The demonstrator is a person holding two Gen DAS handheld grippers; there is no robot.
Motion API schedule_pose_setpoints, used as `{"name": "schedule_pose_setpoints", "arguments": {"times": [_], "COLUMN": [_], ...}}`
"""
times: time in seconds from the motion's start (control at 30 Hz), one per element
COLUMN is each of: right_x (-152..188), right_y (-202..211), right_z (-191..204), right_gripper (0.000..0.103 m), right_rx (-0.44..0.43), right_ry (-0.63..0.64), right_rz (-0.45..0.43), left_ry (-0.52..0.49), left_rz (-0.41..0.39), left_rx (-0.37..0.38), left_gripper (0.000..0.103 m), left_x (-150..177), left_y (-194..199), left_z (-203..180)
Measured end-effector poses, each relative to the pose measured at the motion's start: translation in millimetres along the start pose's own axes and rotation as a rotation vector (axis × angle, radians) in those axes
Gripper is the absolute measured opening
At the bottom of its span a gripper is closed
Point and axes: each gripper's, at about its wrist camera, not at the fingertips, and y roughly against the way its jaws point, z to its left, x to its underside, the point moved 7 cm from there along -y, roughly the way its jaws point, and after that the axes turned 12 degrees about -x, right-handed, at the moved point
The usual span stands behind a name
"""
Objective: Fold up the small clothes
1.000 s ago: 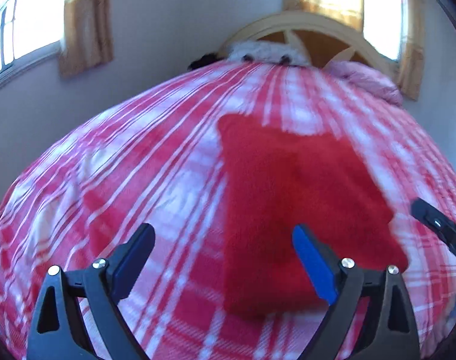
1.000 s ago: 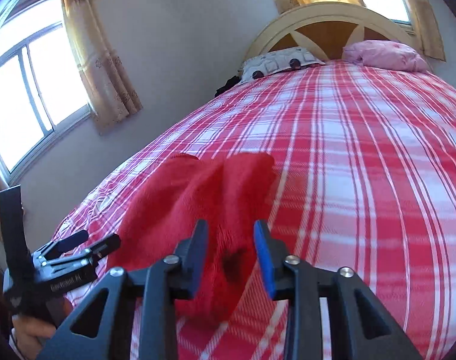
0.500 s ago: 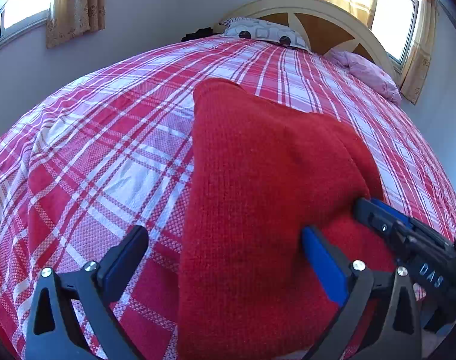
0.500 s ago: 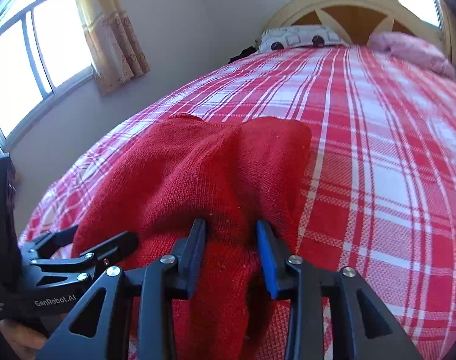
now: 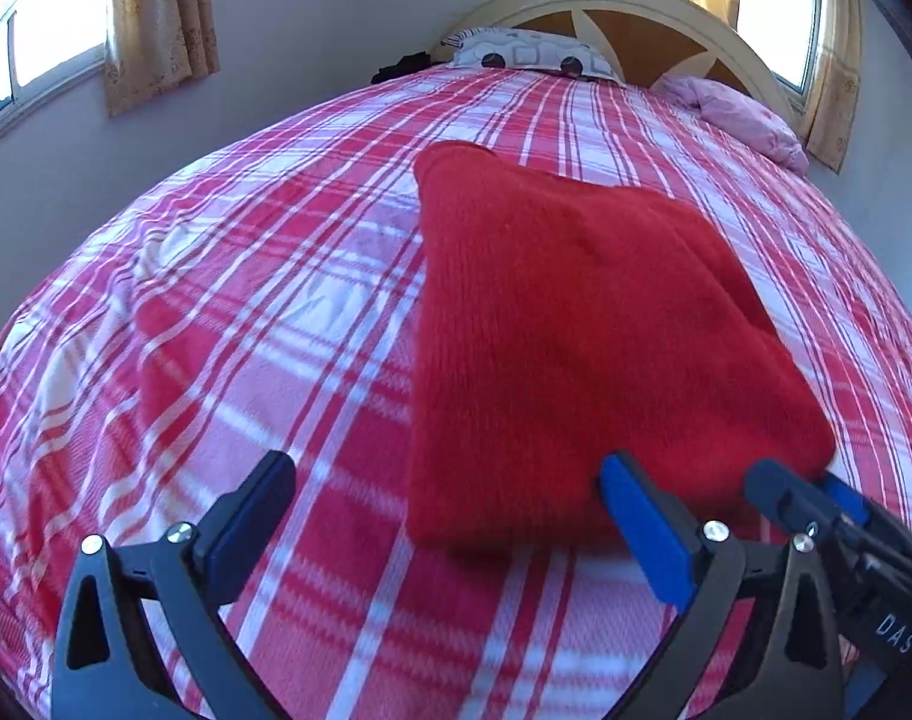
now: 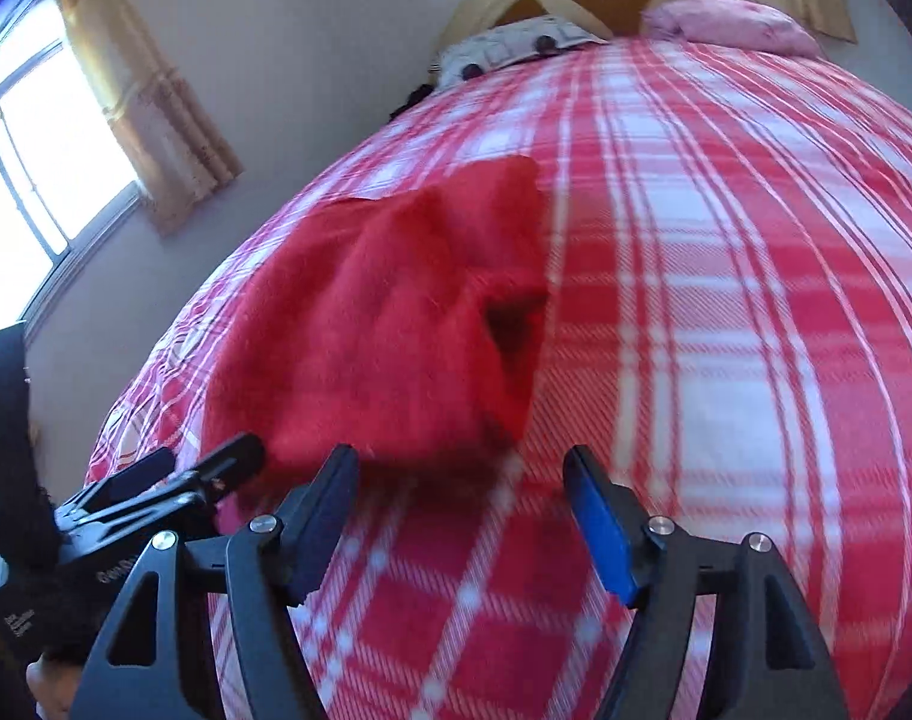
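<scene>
Daylight from blown-out windows (image 5: 42, 54) – fisheye bending edges – near foreground motion-blurred

Your red knitted garment (image 5: 576, 348) lies folded flat on the checked bedspread (image 5: 228, 300), just ahead of both tongs. Its near edge sits beyond your left tongs' (image 5: 444, 516) right finger; a sleeve opening (image 6: 510, 324) gapes toward your right tongs (image 6: 462, 498).

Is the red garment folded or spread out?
Folded: the red garment lies as a compact rectangle on the bed, doubled layers showing at its near end.

Left tool (image 5: 447, 516) gapes wide; right tool (image 6: 462, 501) has just been opening, empty.
</scene>
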Motion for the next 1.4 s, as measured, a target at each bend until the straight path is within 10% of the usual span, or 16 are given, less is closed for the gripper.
{"name": "schedule_pose_setpoints", "arguments": {"times": [0.47, 0.83, 1.1, 1.4], "right_x": [5, 9, -22, -11], "right_y": [76, 128, 197, 198], "right_z": [17, 42, 93, 106], "right_gripper": [0.071, 0.071, 0.082, 0.084], "right_rx": [0.153, 0.151, -0.003, 0.102], "right_ry": [0.077, 0.081, 0.056, 0.162], "right_rz": [-0.166, -0.215, -0.343, -0.403], "left_ry": [-0.087, -0.108, -0.093, -0.057], "left_rz": [0.033, -0.014, -0.15, -0.278], "left_rx": [-0.197, -0.077, -0.043, -0.046], "left_gripper": [0.103, 0.103, 0.103, 0.103], "left_x": [27, 41, 24, 13], "left_y": [41, 87, 152, 182], "left_z": [18, 9, 14, 24]}}
